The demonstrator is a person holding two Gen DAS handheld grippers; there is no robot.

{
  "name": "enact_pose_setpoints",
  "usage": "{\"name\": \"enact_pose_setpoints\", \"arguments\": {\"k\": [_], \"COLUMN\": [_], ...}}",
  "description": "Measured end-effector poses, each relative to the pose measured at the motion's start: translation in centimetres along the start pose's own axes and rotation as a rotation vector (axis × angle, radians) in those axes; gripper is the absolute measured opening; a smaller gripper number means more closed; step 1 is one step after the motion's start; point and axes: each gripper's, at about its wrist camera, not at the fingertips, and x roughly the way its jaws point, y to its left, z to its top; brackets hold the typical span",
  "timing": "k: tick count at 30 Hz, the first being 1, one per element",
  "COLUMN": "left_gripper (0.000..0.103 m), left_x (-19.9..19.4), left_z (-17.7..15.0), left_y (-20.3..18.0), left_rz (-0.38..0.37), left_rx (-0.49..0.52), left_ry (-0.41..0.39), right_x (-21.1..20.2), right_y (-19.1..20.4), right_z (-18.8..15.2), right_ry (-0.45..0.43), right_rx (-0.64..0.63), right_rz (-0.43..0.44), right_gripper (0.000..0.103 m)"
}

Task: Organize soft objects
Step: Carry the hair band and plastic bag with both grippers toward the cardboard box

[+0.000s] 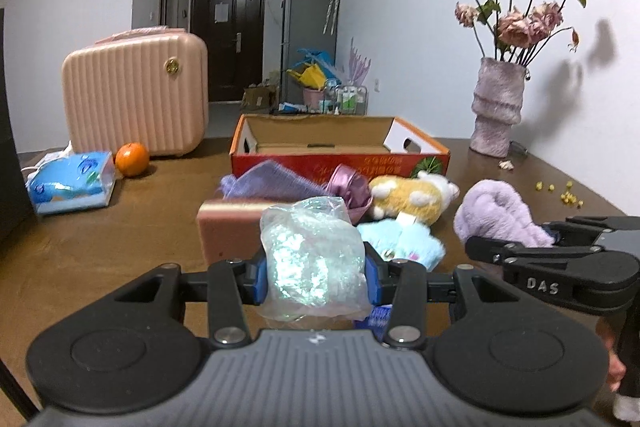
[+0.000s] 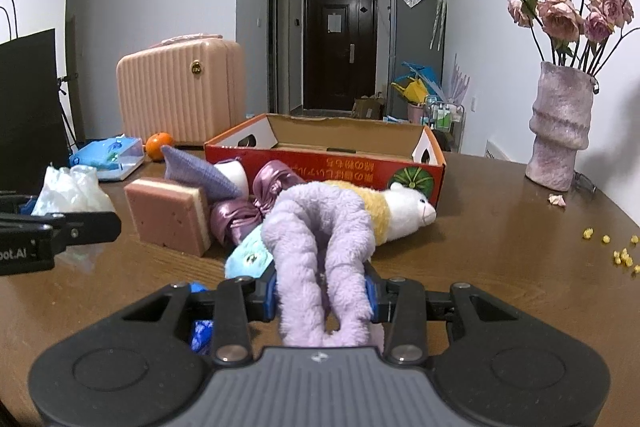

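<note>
Soft things: seven, one box (image 1: 340, 143) on worktop (image 1: 120, 227).
Left hand-held gripper (image 1: 316, 273): clamps crinkly bag (image 1: 312, 259), tilted down.
Right hand-held gripper (image 2: 322, 297): clamps lilac plush (image 2: 320, 239), tilted down.

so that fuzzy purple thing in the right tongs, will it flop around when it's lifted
Probably. The fuzzy purple piece droops in loops over the right tongs, so it looks limp and likely light. The plush pile should resist slipping.

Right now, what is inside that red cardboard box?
The red cardboard box shows only bare brown cardboard inside, nothing soft yet. Its near wall hides the closest strip of the bottom.
</note>
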Motion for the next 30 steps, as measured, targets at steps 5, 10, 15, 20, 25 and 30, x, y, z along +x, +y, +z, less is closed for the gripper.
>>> {"name": "enact_pose_setpoints", "arguments": {"k": [5, 10, 15, 20, 25, 30], "left_gripper": [0.044, 0.044, 0.045, 0.045, 0.045, 0.045], "left_x": [0.3, 0.8, 1.7, 2.5, 3.7, 4.9], "left_z": [1.3, 2.2, 3.2, 4.2, 5.1, 6.0], "left_y": [-0.5, -0.8, -1.0, -1.1, -1.3, -1.5], "left_rz": [-0.008, -0.011, -0.005, -0.003, 0.001, 0.003], "left_rx": [0.001, -0.001, -0.003, -0.007, -0.008, -0.017], "left_ry": [-0.029, -0.048, -0.062, -0.076, -0.087, -0.095], "right_x": [0.3, 0.9, 1.7, 2.5, 3.5, 4.6], "right_y": [-0.1, -0.2, -0.4, -0.5, -0.7, -0.9], "right_z": [1.0, 2.0, 2.9, 3.7, 4.3, 5.1], "right_ry": [-0.024, -0.043, -0.057, -0.067, -0.075, -0.085], "right_rx": [-0.007, -0.016, -0.024, -0.027, -0.035, -0.046], "right_rz": [-0.009, -0.018, -0.025, -0.029, -0.033, -0.037], "right_gripper": [0.038, 0.038, 0.038, 0.038, 0.038, 0.038]}}
